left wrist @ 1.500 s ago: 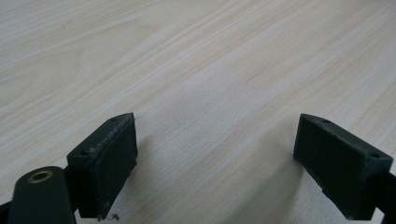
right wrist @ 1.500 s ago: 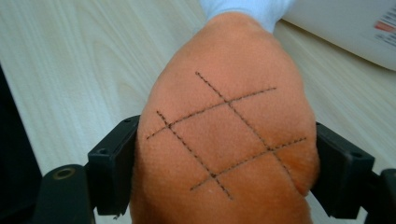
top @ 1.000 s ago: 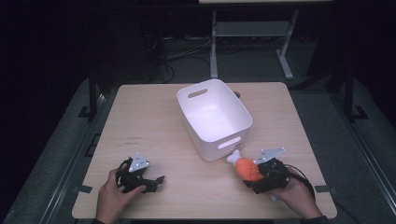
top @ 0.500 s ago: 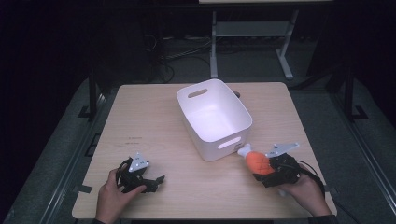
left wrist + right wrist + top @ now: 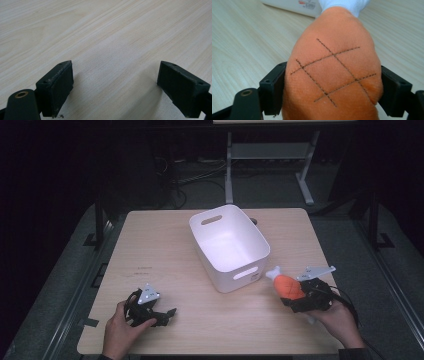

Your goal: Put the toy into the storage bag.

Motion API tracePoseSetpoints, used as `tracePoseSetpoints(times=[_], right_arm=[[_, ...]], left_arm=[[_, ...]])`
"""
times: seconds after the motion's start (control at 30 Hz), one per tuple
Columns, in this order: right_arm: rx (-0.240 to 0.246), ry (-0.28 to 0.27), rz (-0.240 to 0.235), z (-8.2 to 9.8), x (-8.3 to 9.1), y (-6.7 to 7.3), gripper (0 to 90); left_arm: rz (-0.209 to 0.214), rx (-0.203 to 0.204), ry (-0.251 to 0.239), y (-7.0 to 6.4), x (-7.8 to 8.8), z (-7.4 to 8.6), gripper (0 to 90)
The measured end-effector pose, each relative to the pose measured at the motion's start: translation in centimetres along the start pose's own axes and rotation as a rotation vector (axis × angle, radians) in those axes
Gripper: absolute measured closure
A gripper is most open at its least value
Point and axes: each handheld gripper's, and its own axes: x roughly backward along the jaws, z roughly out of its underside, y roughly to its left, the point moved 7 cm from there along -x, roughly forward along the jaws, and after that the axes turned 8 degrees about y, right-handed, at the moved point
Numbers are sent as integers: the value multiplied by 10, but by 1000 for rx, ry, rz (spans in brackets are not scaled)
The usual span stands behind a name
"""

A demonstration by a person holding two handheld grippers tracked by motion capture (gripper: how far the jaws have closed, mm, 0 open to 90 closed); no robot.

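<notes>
An orange plush drumstick [image 5: 287,286] with a white bone end and stitched criss-cross lines [image 5: 334,72] is clamped between the jaws of my right gripper [image 5: 296,296], held just above the table to the right of the white tub [image 5: 229,247]. Its white tip points toward the tub's near right corner. My left gripper [image 5: 165,315] rests on the table at the front left, open, with bare wood between its pads [image 5: 57,87].
The white plastic tub has cut-out handles and stands at the middle of the light wooden table [image 5: 160,250]. A grey metal stand [image 5: 270,155] is behind the table. Dark floor surrounds the table's edges.
My right gripper has carried the drumstick to the right and slightly up, away from the tub's front. The left gripper has stayed still.
</notes>
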Motion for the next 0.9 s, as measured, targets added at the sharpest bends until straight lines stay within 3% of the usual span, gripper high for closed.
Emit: tracePoseSetpoints(times=[0.9], right_arm=[[-23,-78,9,-25,28,-23,209]], left_arm=[[0,0,0,0,0,0,126]])
